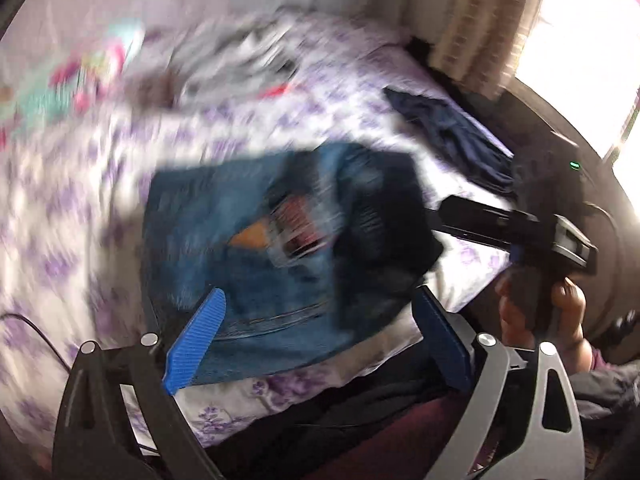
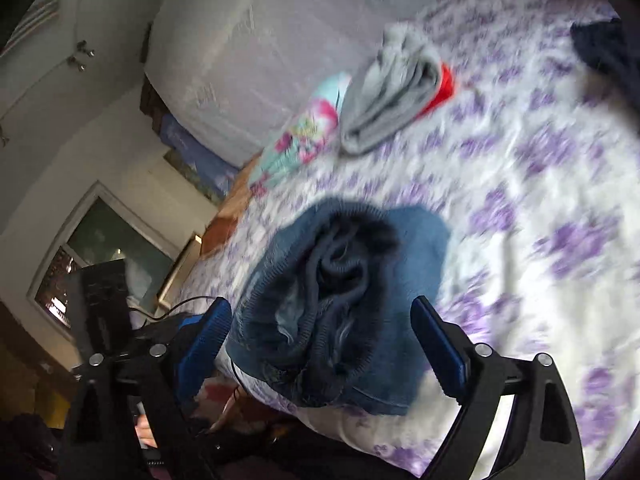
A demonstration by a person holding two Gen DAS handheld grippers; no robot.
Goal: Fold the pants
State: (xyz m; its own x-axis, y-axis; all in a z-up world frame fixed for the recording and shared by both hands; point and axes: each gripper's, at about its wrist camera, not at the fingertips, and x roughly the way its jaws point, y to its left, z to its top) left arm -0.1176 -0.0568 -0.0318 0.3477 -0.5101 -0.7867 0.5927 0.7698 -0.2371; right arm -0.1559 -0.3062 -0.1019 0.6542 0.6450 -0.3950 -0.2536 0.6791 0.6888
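Note:
Folded blue jeans [image 1: 280, 256] lie on the bed's purple-flowered sheet [image 1: 80, 184] near its front edge. In the right wrist view the same jeans [image 2: 340, 304] show as a compact folded bundle seen end-on. My left gripper [image 1: 320, 332] is open, blue pads apart on either side of the jeans' near edge, holding nothing. My right gripper [image 2: 320, 344] is open, its pads straddling the bundle without gripping. The right gripper also shows in the left wrist view [image 1: 520, 232], to the right of the jeans. Both views are motion-blurred.
A dark navy garment [image 1: 448, 128] lies at the bed's right side. A folded grey garment [image 2: 392, 92] with something red under it and a colourful patterned cloth [image 2: 304, 132] lie at the far side. A curtain [image 1: 480, 32] hangs by a bright window.

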